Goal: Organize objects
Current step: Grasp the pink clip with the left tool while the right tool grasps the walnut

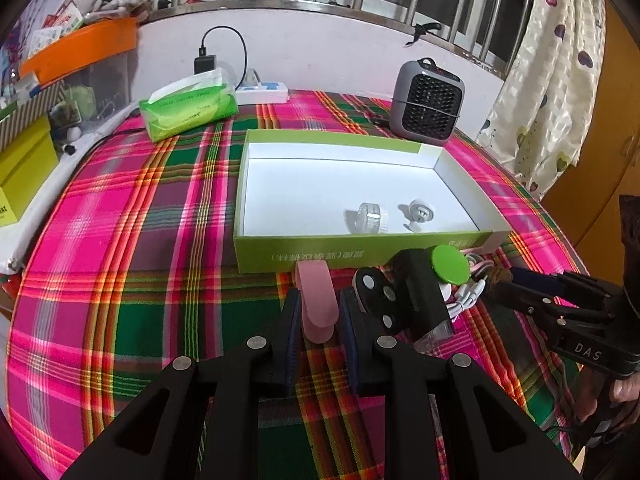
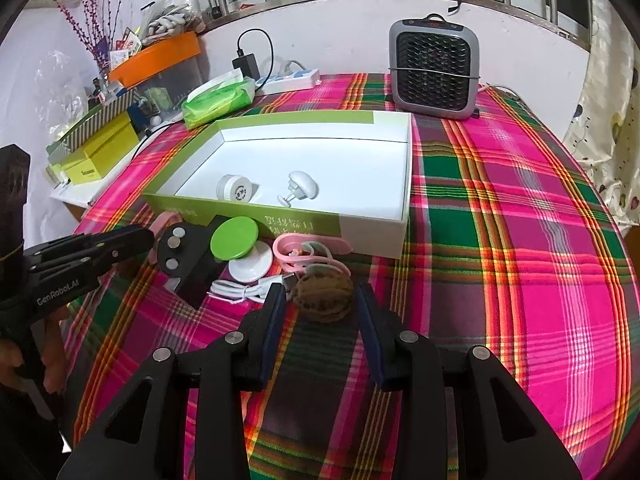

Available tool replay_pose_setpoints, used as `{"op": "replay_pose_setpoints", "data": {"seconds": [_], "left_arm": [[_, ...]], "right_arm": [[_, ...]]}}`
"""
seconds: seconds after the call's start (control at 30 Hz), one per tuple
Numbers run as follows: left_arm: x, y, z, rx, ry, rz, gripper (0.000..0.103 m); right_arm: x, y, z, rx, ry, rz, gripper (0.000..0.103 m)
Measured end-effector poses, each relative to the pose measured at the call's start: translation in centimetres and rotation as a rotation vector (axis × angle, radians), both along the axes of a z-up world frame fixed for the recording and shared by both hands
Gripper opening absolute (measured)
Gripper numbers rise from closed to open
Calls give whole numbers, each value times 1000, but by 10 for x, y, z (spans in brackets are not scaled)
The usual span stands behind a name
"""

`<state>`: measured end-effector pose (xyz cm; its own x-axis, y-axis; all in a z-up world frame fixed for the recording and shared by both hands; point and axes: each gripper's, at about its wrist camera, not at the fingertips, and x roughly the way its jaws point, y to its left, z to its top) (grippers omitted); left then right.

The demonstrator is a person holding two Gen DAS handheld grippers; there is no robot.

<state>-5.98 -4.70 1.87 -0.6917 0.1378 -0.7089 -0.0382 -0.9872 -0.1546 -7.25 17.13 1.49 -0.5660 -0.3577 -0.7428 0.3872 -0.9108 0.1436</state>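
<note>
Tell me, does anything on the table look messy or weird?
Yes. A jumble of small things is heaped on the cloth in front of the box, while the box holds only two items. Nothing looks spilled or broken.

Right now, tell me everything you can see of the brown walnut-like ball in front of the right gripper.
The brown walnut-like ball is round, with a wrinkled, ridged, woody-looking shell. It rests on the pink and green plaid tablecloth, between the open fingers of the right gripper, with a gap showing on each side. A white cable and a pink loop lie just behind it.

2 wrist views share box.
</note>
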Motion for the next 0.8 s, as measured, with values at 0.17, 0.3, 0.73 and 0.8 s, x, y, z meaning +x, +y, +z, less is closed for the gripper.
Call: {"op": "replay_pose_setpoints", "data": {"seconds": [0.17,0.3,0.73,0.8], "left_arm": [[-6,0,-2,0,-10,3,18],[-10,-1,-5,-4,-20,12,18],[-20,-1,-15,-7,-50,21,18],[-20,-1,-15,-7,-50,21,18]], "right_arm": [[-3,-1,-3,-4,-11,-2,38],[-5,-1,-4,-3,-14,-2,38],[-9,-2,-5,3,-15,-5,38],[-8,-3,-5,8,-11,-3,38]]}}
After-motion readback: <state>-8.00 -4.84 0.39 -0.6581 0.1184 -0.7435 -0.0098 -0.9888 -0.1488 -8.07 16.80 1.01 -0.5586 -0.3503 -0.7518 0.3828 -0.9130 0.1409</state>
